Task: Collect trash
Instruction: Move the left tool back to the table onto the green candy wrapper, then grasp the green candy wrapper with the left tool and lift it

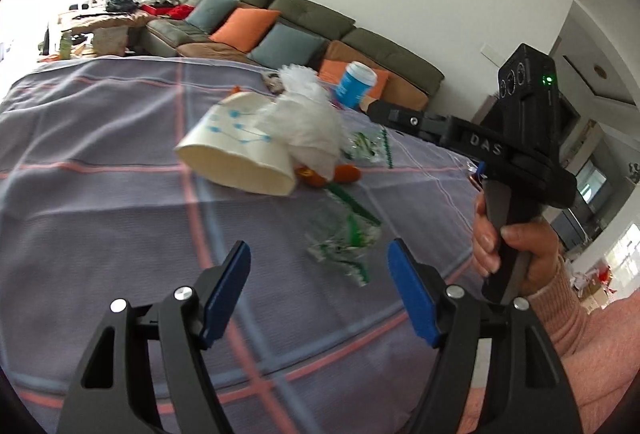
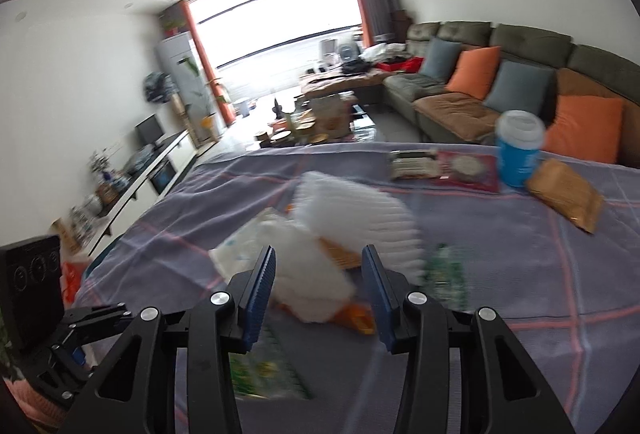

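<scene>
A tipped paper cup (image 1: 236, 153) lies on the purple checked tablecloth (image 1: 100, 193), beside crumpled white tissue and foam (image 1: 308, 125), an orange wrapper (image 1: 344, 173) and clear green-printed wrappers (image 1: 344, 246). My left gripper (image 1: 318, 290) is open and empty, just short of the clear wrapper. My right gripper (image 2: 318, 286) is open, its fingers on either side of the white tissue pile (image 2: 308, 274), not closed on it. The right gripper's body (image 1: 520, 153) shows at the right of the left wrist view. The cup (image 2: 236, 254) is partly hidden behind the tissue.
A blue cup with a white lid (image 2: 518, 149), a brown snack bag (image 2: 564, 193) and flat red and green packets (image 2: 444, 165) lie at the far side of the table. A sofa with orange and grey cushions (image 2: 500, 81) stands behind. A low cluttered table (image 2: 316, 117) is beyond.
</scene>
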A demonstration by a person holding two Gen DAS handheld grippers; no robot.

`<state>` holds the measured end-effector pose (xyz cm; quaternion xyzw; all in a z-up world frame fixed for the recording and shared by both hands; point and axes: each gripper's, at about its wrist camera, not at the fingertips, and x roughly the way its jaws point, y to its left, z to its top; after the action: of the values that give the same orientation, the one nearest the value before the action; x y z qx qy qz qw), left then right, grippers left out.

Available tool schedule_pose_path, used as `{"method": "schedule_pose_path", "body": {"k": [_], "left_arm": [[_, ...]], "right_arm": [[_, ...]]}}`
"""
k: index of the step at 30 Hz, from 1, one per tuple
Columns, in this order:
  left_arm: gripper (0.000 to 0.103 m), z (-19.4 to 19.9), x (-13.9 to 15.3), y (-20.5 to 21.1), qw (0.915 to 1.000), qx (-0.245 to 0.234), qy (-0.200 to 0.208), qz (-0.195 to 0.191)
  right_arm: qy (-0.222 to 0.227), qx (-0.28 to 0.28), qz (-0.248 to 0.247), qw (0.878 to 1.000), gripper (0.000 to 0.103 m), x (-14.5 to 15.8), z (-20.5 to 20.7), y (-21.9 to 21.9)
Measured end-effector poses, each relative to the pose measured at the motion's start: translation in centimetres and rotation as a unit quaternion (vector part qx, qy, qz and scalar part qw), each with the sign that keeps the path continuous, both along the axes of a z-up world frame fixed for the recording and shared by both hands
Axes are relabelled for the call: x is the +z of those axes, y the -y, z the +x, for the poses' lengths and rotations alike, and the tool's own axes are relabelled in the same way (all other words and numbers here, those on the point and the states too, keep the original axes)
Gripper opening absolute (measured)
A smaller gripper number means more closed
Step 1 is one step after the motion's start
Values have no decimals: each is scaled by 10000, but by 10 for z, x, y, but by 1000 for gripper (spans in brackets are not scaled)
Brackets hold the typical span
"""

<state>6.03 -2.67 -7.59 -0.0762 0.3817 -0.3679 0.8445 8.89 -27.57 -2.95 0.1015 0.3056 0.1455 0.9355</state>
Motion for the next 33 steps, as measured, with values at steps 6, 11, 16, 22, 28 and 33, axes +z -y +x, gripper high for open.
{"method": "schedule_pose_path", "body": {"k": [6, 11, 16, 22, 28, 33], "left_arm": [[74, 1, -7, 20, 9997, -145, -78, 184], [74, 8, -12, 28, 9994, -151, -160, 263], [72, 13, -12, 35, 9992, -168, -197, 306], [54, 13, -16, 41, 9985, -235, -256, 423], [40, 13, -16, 41, 9986, -245, -237, 411], [35, 12, -14, 37, 9989, -226, -231, 328]], "right_arm": [[-342, -530, -149, 9979, 55, -17, 11, 36], [-550, -647, -169, 9962, 55, -33, 16, 48], [-671, -650, -88, 9956, 49, -42, 20, 53], [-778, -713, -26, 9944, 43, -44, 23, 58], [-855, -743, 45, 9936, 27, -46, 24, 60], [-801, -873, 105, 9929, 23, -43, 19, 64]]}}
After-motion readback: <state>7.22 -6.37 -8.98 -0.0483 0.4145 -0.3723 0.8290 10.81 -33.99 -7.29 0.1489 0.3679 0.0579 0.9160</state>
